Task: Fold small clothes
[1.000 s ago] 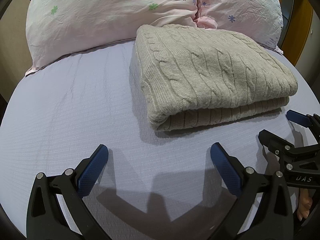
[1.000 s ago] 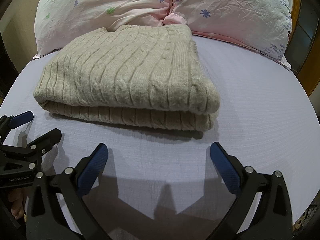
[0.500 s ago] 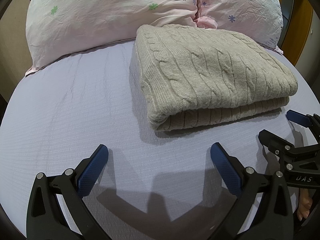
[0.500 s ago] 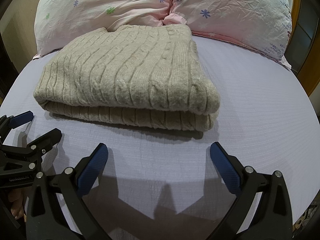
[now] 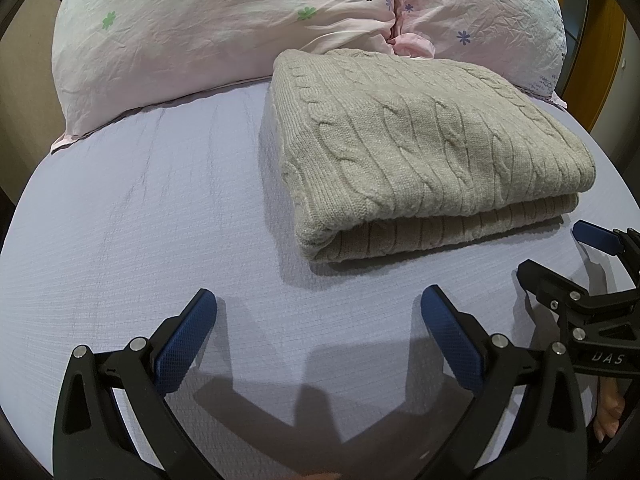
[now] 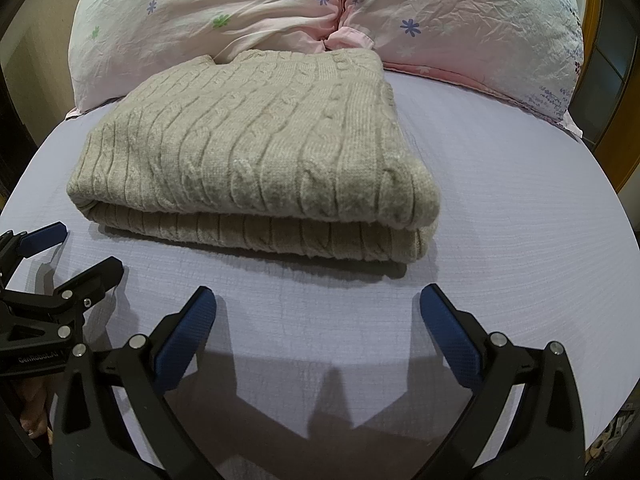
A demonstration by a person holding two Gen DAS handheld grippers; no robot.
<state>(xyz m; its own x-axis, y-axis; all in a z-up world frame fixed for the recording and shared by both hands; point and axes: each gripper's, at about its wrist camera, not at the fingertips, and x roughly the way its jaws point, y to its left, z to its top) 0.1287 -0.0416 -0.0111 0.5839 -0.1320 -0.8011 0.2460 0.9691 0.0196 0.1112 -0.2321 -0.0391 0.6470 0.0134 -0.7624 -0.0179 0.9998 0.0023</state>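
Observation:
A beige cable-knit sweater (image 5: 424, 152) lies folded in a neat rectangle on the lilac bed sheet (image 5: 132, 240); it also shows in the right wrist view (image 6: 256, 152). My left gripper (image 5: 318, 320) is open and empty, low over the sheet, just short of the sweater's near left corner. My right gripper (image 6: 318, 320) is open and empty, just short of the sweater's near right edge. Each gripper shows at the edge of the other's view: the right one (image 5: 560, 256) and the left one (image 6: 80, 252).
Two pink flowered pillows (image 5: 224, 28) (image 6: 472, 28) lie against the far edge of the bed behind the sweater. A wooden door frame (image 5: 608, 36) stands at the right. The sheet (image 6: 520, 208) lies flat around the sweater.

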